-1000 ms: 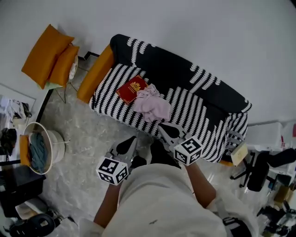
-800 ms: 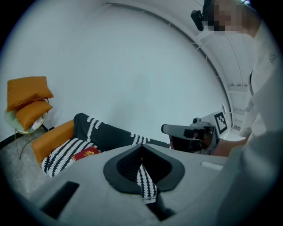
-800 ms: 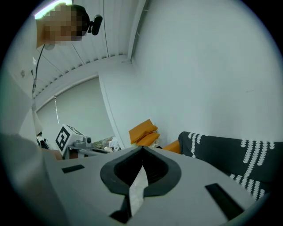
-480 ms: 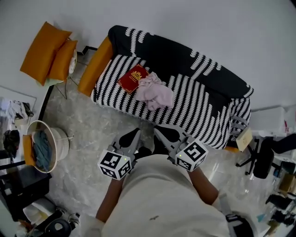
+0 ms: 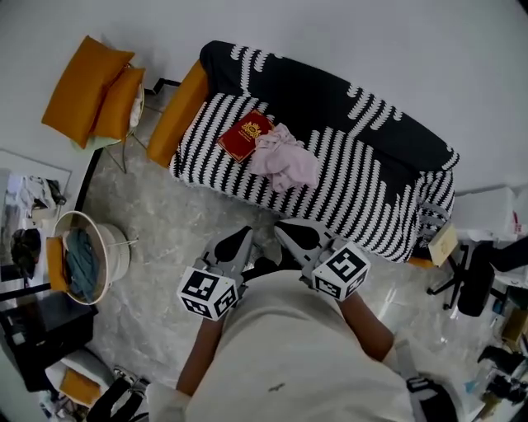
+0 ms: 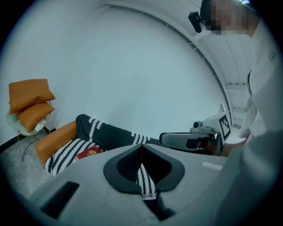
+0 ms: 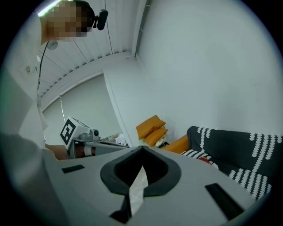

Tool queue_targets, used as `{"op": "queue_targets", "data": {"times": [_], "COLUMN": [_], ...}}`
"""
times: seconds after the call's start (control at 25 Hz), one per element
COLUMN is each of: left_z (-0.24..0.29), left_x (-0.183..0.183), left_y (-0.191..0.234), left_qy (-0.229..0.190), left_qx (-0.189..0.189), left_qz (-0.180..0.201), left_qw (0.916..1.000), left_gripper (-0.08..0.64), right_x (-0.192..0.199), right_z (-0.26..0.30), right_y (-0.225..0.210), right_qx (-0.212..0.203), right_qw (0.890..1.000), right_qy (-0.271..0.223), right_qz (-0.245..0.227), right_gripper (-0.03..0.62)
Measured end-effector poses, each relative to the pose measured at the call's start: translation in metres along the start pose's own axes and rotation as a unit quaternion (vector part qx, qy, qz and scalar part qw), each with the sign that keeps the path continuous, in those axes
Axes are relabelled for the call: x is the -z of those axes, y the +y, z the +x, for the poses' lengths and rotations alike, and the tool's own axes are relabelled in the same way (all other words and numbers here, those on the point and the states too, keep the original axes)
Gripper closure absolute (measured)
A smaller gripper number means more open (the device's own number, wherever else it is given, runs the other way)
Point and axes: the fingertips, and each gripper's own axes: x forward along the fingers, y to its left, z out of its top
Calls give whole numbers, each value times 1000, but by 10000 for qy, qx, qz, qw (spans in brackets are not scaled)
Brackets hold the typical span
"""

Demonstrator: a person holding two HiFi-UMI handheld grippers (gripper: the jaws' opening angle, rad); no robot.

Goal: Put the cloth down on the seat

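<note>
Both shut, empty: left hand-held gripper point(image 5: 239, 241), right hand-held gripper point(image 5: 289, 233); cloth point(image 5: 285, 161) on seat point(image 5: 363, 194).
Cloth lies bunched just beside a red book point(image 5: 245, 136). Both hang by the torso, well apart from the seat. Placement apparently done, nothing left to hold.

1. The room is bright, with soft and even white light; the wall point(image 5: 388, 49) carries no hard shadow.
2. The head view is sharp, without motion blur, but the sofa point(image 5: 363, 189) bends near the edges.
3. Both gripper views are round fisheye pictures with black corners.
4. In both, the nearest grey foreground is soft; a bright strip point(image 7: 48, 8) glares at the upper left of the right gripper view.
</note>
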Motion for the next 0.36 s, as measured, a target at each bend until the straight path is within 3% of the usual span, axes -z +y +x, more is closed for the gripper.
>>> {"op": "queue_targets", "data": {"times": [0.36], "left_z": [-10], "left_x": [6], "left_y": [10], "left_qy": [-8], "left_qx": [-140], "left_qz": [-42], "left_qw": [9999], "left_gripper": [548], "right_x": [5], "right_z": [9], "right_y": [7], "right_qx": [-127], "right_qw": [9998], "right_qy": [106], "right_qz": [-83], "right_gripper": [585]}}
